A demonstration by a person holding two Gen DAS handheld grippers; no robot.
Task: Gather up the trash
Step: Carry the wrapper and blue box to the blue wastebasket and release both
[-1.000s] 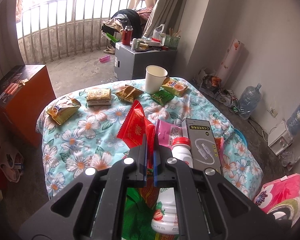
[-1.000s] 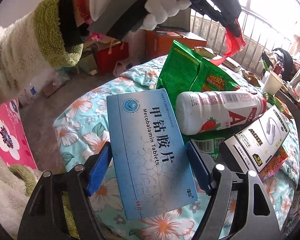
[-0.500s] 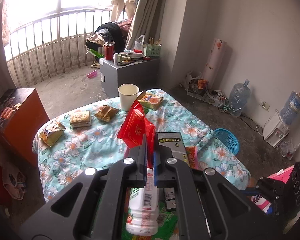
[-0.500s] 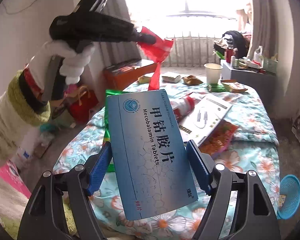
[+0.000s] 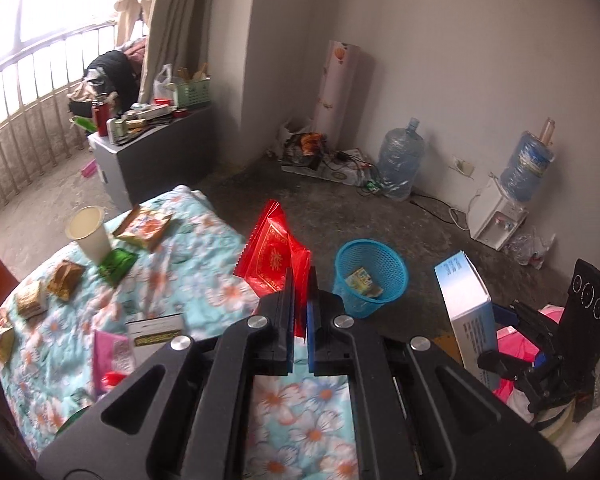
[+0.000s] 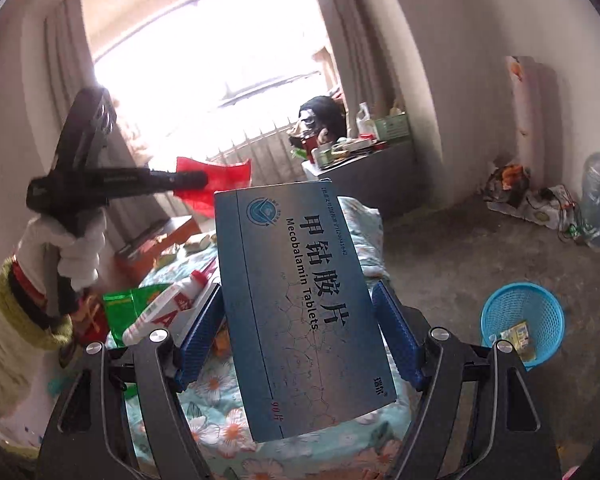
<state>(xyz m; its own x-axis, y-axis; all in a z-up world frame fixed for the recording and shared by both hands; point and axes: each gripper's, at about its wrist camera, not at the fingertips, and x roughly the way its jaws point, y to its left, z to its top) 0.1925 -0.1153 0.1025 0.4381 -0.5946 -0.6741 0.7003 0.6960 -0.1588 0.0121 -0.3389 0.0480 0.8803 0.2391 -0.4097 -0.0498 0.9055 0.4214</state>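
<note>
My left gripper (image 5: 299, 280) is shut on a red foil wrapper (image 5: 274, 254) and holds it in the air over the table's edge; the wrapper also shows in the right wrist view (image 6: 216, 184). My right gripper (image 6: 298, 320) is shut on a blue Mecobalamin tablet box (image 6: 300, 304), held upright; the box also shows in the left wrist view (image 5: 466, 300). A blue mesh waste basket (image 5: 370, 276) stands on the floor beyond both grippers, with a small packet inside; it also shows in the right wrist view (image 6: 522, 320).
A table with a floral cloth (image 5: 204, 248) carries a paper cup (image 5: 88, 234), snack packets (image 5: 144, 228), a pink sachet (image 5: 114, 354) and a white bottle (image 6: 164, 308). A grey cabinet (image 5: 148, 156), water jugs (image 5: 400, 160) and a dispenser (image 5: 496, 220) line the wall.
Both grippers have swung right, away from the table middle and toward the floor with the blue basket, each still holding its item. The basket has come nearer in both views.
</note>
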